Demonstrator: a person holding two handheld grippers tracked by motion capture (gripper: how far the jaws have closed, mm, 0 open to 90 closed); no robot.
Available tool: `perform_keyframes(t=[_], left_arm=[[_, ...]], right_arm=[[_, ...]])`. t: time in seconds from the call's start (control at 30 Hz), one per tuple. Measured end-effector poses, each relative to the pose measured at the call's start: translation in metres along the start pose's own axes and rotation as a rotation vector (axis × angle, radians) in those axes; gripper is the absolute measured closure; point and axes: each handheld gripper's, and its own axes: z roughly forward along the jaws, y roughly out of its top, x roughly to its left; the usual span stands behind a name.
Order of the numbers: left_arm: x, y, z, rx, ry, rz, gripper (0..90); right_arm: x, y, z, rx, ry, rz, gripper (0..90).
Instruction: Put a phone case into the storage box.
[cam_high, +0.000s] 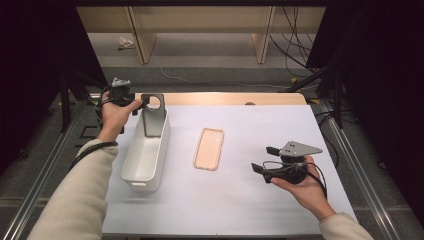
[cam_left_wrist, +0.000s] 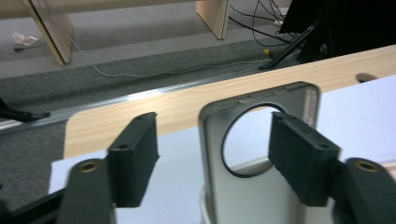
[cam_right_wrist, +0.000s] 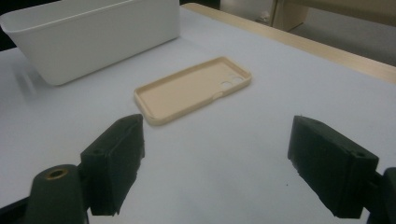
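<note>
A: Where is the grey phone case (cam_high: 152, 116) sitting?

B: It is standing upright at the far end of the white bin (cam_high: 145, 155), leaning on the end wall. The left gripper (cam_high: 140, 103) is at its top edge with the jaws parted; in the left gripper view the case (cam_left_wrist: 261, 154) is between them, nearer one pad, and I judge that neither pad is pressing on it.

A: So the release is going on. How to do it well?

B: Be lifting the hand straight away, so no pad is catching the rim and tipping the case over.

A: And the other hand?

B: The right gripper (cam_high: 264, 159) is hovering wide open and empty, near the beige phone case (cam_high: 209, 148) lying flat on the white mat (cam_high: 240, 200).
</note>
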Motion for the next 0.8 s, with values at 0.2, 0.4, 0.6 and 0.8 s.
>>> perform_keyframes(t=[0.2, 0.4, 0.6, 0.8], left_arm=[[-0.006, -0.001, -0.017, -0.002, 0.007, 0.035, 13.6], [-0.014, -0.008, -0.039, -0.023, 0.016, 0.071, 3.3], [-0.029, -0.024, -0.064, -0.037, -0.034, 0.088, 1.5], [-0.042, -0.04, -0.082, -0.065, -0.074, 0.096, 0.2]], right_arm=[[0.0, 0.0, 0.0, 0.001, -0.002, -0.002, 19.5], [0.0, 0.0, 0.0, 0.003, -0.003, -0.005, 19.0], [0.001, 0.001, 0.0, 0.003, -0.003, -0.005, 18.6], [0.001, 0.001, 0.0, 0.004, -0.003, -0.002, 18.5]])
